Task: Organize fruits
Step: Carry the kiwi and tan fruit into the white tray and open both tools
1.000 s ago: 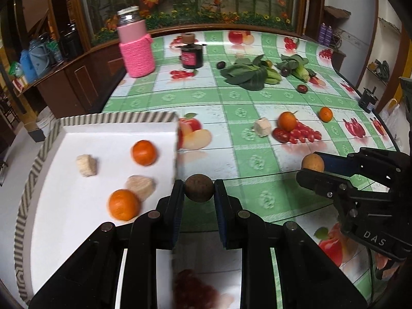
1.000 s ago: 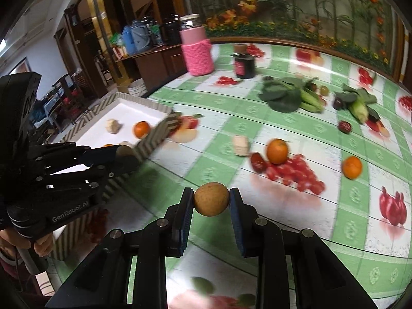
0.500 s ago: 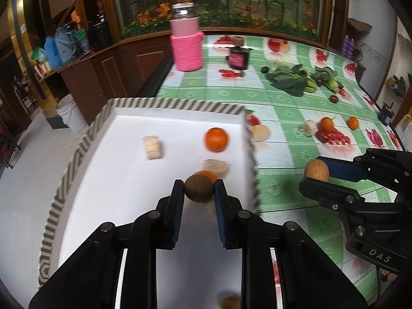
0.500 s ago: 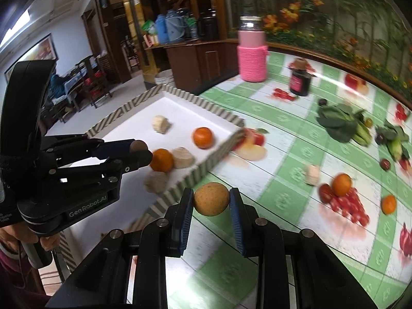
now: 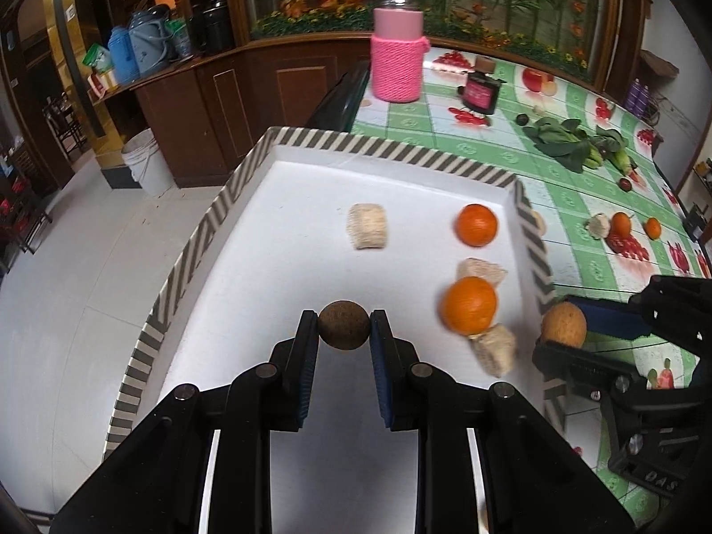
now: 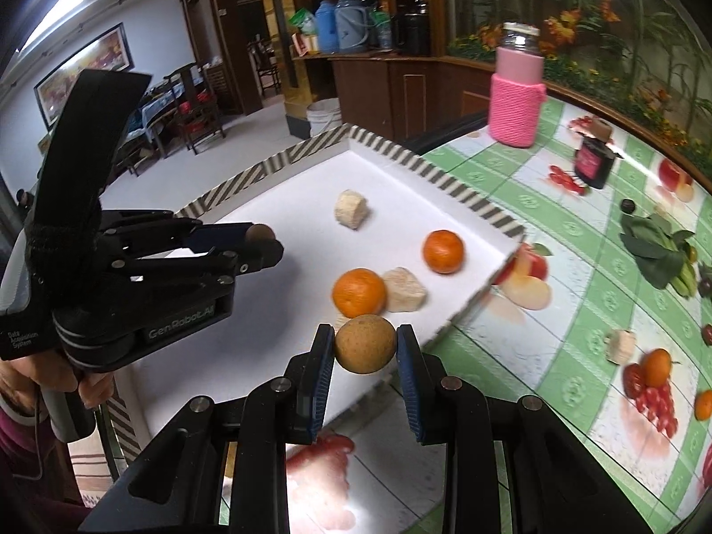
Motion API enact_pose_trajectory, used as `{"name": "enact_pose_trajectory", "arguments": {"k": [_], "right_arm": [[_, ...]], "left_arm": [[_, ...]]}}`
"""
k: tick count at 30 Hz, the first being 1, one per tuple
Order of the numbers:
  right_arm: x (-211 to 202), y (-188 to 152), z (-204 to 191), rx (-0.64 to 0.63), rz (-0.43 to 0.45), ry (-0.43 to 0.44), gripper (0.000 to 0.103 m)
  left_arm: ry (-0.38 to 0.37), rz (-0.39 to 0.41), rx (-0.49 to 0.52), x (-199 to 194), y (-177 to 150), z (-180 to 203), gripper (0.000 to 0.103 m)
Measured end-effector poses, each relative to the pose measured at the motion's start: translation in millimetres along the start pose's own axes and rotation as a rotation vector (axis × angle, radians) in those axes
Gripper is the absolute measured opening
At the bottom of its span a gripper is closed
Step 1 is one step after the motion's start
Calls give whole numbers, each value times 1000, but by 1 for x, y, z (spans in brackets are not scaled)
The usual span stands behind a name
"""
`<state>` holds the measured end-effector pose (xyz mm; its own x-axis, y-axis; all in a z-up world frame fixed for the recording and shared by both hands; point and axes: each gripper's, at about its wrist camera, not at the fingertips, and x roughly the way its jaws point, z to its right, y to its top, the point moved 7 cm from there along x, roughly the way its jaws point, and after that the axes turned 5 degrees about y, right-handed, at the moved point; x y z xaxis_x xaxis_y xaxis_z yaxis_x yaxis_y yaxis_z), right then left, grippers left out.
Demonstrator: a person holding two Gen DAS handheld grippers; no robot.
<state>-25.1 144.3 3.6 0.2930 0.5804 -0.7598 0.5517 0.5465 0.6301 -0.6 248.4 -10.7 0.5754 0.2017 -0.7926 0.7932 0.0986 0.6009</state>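
Observation:
My left gripper [image 5: 344, 330] is shut on a dark brown round fruit [image 5: 344, 324] and holds it over the white tray [image 5: 285, 267] with a striped rim. It also shows in the right wrist view [image 6: 262, 240]. My right gripper [image 6: 365, 347] is shut on a tan round fruit [image 6: 365, 343] at the tray's near right edge; it shows in the left wrist view [image 5: 563, 325]. In the tray lie two oranges [image 5: 476, 224] [image 5: 469, 305] and three beige chunks [image 5: 367, 226].
On the green checked tablecloth [image 6: 556, 231] beyond the tray lie two more oranges [image 6: 657, 367], a beige chunk [image 6: 622, 345], leafy greens [image 6: 658, 253], small dark fruits, a black jar [image 6: 594, 162] and a pink-sleeved jar [image 6: 516, 102]. The floor drops off left of the tray.
Both grippers have moved left with their fruits. The left one went from the tray's right edge to over its middle; the right one came up to the tray's edge.

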Motion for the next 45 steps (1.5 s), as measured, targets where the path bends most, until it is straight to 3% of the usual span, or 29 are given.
{"name": "enact_pose_trajectory", "arguments": {"k": [22, 30, 40, 41, 43, 44, 45], "right_arm": [[27, 9, -42, -64, -28, 102, 28], [48, 0, -45, -86, -77, 78, 28], [49, -2, -42, -101, -54, 70, 29], [48, -2, -42, -103, -53, 70, 29], [46, -3, -42, -95, -52, 76, 30], [45, -4, -41, -84, -52, 86, 30], [45, -3, -40, -77, -53, 91, 31]], "left_arm": [[12, -44, -39, 20, 3, -17, 21], [20, -75, -42, 25, -1, -19, 21], [33, -91, -47, 29, -1, -18, 22], [34, -91, -45, 28, -2, -18, 23], [39, -92, -47, 29, -2, -18, 35], [43, -94, -50, 29, -2, -18, 47], [40, -95, -52, 29, -2, -19, 50]]}}
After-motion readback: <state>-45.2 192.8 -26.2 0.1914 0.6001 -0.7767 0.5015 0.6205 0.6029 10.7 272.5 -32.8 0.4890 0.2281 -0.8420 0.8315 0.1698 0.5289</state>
